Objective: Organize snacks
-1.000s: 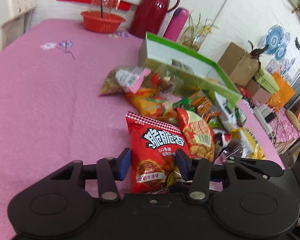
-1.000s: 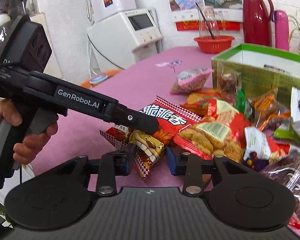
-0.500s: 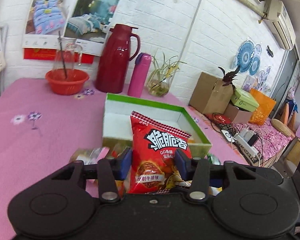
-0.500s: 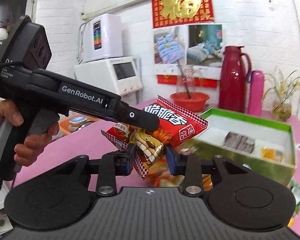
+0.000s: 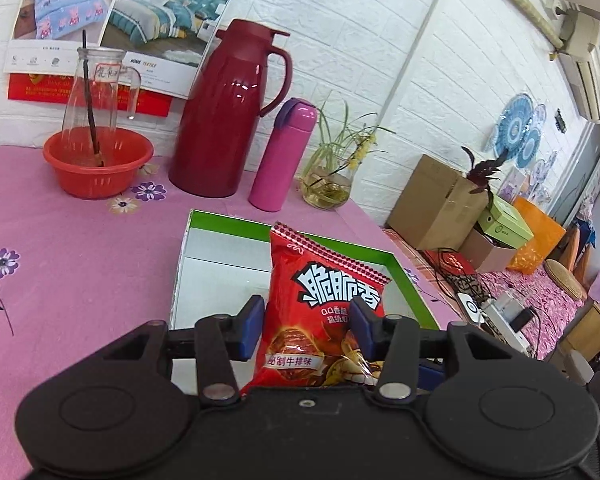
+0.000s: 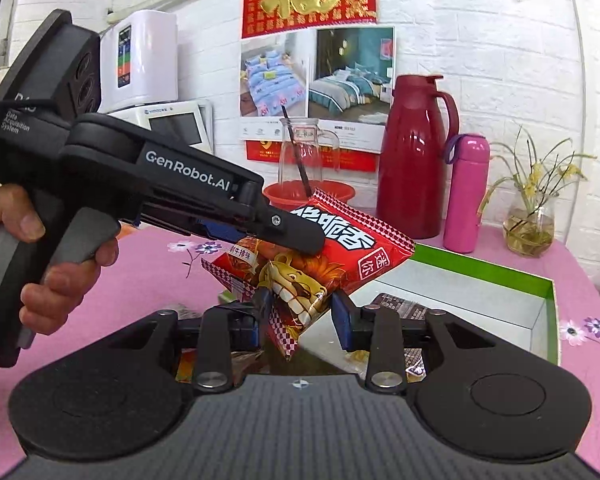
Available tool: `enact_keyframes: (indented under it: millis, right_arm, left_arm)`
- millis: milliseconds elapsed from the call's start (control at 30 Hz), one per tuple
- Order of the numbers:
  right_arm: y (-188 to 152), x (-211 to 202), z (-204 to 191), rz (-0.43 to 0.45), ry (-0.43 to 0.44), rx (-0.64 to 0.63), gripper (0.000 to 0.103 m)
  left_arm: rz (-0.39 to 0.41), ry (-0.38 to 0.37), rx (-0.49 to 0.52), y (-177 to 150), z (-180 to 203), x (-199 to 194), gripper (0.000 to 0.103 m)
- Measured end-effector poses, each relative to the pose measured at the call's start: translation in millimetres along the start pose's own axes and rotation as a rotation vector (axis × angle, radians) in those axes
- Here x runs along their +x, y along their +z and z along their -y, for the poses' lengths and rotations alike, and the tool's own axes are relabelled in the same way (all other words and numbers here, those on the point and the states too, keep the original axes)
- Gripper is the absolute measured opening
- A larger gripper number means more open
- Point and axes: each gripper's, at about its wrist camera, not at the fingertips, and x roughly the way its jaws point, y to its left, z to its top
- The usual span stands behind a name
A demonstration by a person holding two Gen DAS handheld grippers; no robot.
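Both grippers hold one red snack bag (image 5: 320, 312) in the air over the green-rimmed white box (image 5: 404, 280). My left gripper (image 5: 306, 322) is shut on the bag's lower part. My right gripper (image 6: 300, 312) is shut on the bag's lion-printed corner (image 6: 300, 280). The left gripper shows in the right wrist view (image 6: 296, 236), coming in from the left with a hand on its handle. The box (image 6: 500, 272) holds a dark snack packet (image 6: 400, 308) at its near side.
A red thermos jug (image 5: 228, 120), pink flask (image 5: 282, 156), plant vase (image 5: 328, 184) and red basin with a glass jar (image 5: 96, 160) stand at the back of the pink tablecloth (image 5: 60, 260). Cardboard boxes (image 5: 436, 204) sit off the right edge.
Both grippers lifted the red bag off the snack pile and carried it forward over the box. The snack pile has dropped out of the left wrist view.
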Motion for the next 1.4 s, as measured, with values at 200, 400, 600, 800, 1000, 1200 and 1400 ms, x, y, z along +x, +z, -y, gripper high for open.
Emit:
enact_keyframes:
  millis: [200, 400, 600, 800, 1000, 1200, 1400]
  right_arm:
    - [-5, 40, 19, -0.058, -0.044, 0.011, 0.062]
    - [-10, 40, 21, -0.110, -0.043, 0.036, 0.095]
    - [4, -12, 10, -0.025, -0.070, 0.023, 0.103]
    - [3, -80, -1, 0.064, -0.061, 0.016, 0.103]
    - [-31, -129, -4, 0.061, -0.065, 0.060, 0.103]
    - [-65, -143, -17, 0.006, 0.029, 0.201, 0.103]
    - [-80, -115, -59, -0.080, 0.166, 0.170, 0.103]
  left_arm:
    - [-0.027, 0.043, -0.035, 1, -18, 30, 0.091]
    - [-0.034, 0.082, -0.027, -4, -19, 25, 0.103]
    - [0.003, 0.060, -0.015, -6, 6, -16, 0.103]
    - [0.024, 0.044, 0.042, -32, 41, -61, 0.103]
    - [0.002, 0.002, 0.059, -76, 56, -91, 0.103]
    - [-0.056, -0.024, -0.017, -117, 44, -101, 0.103]
    - [-0.087, -0.013, -0.124, -137, 19, -107, 0.103]
